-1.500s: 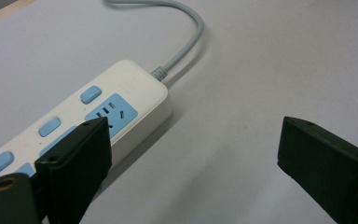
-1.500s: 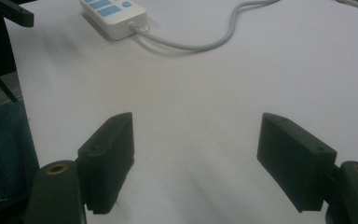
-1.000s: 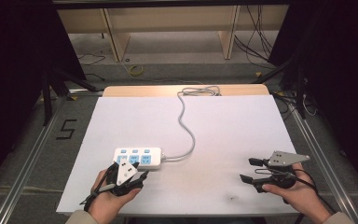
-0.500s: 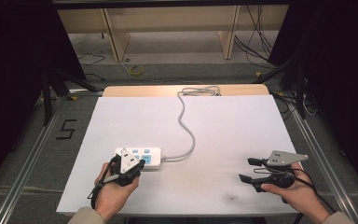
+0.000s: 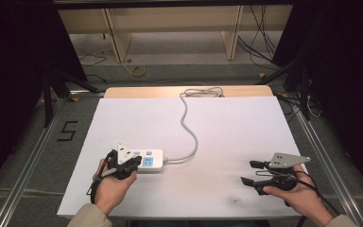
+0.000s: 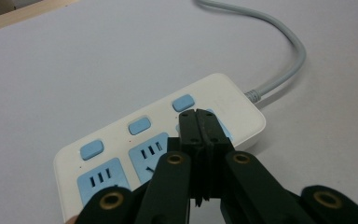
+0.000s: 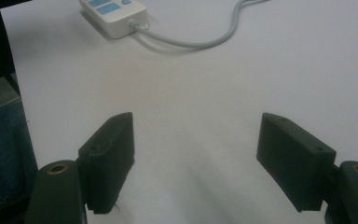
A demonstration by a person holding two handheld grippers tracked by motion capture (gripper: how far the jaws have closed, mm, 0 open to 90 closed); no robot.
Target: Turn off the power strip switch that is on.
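- The left gripper, near the table's front-left corner, has its black jaws pressed together with nothing between them, and its tips are over the white plastic power strip with blue sockets.
- The strip's grey cable runs to the table's far edge.
- The right gripper, near the front-right corner, has its jaws wide apart and holds nothing.

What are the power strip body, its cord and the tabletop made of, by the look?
Power strip: white moulded plastic, probably; smooth satin shell with rounded edges, pale blue socket faces and buttons.
Cord: grey flexible jacket, likely PVC or rubber; it bends in soft curves and has a ribbed strain relief.
Tabletop: matte white sheet, no glare; a wood-coloured edge shows at the far side. Laminate or paper cover, can't tell.
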